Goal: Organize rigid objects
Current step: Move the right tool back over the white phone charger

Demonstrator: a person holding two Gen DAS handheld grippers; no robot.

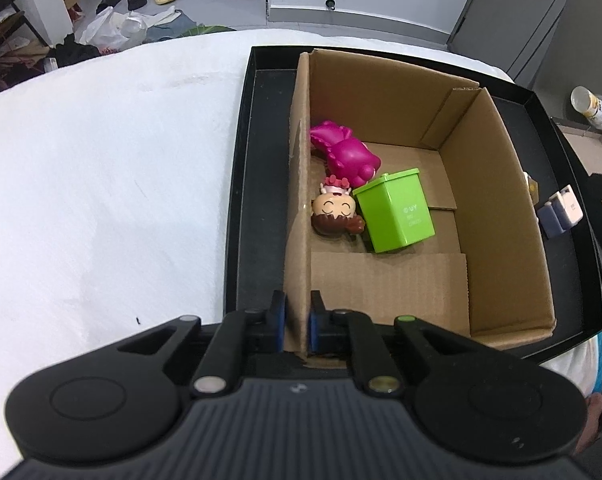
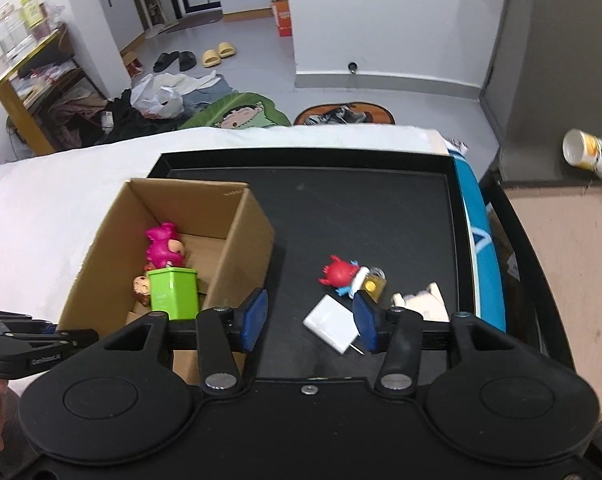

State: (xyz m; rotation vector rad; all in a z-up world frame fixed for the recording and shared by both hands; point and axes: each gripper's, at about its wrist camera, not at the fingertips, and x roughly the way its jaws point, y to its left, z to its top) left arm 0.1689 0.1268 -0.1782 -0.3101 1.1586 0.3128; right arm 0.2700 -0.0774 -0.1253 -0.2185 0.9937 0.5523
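Left gripper [image 1: 298,322] pinches the box [image 1: 299,184] wall, steadying it. Inside lie pink toy [image 1: 347,154], doll [image 1: 335,212] and green bin [image 1: 397,210]. On the tray [image 2: 381,208] to the right wait charger [image 2: 333,322], red toy [image 2: 339,272], padlock [image 2: 375,282] and a white piece [image 2: 425,300]. Right gripper [image 2: 311,320] hangs above the charger, fingers apart, empty. Advice: centre over the charger, lower squarely, close on its flat sides; keep the box pinned.

Both wrist views look steeply down — sharing the cardboard box [image 1: 497,200].
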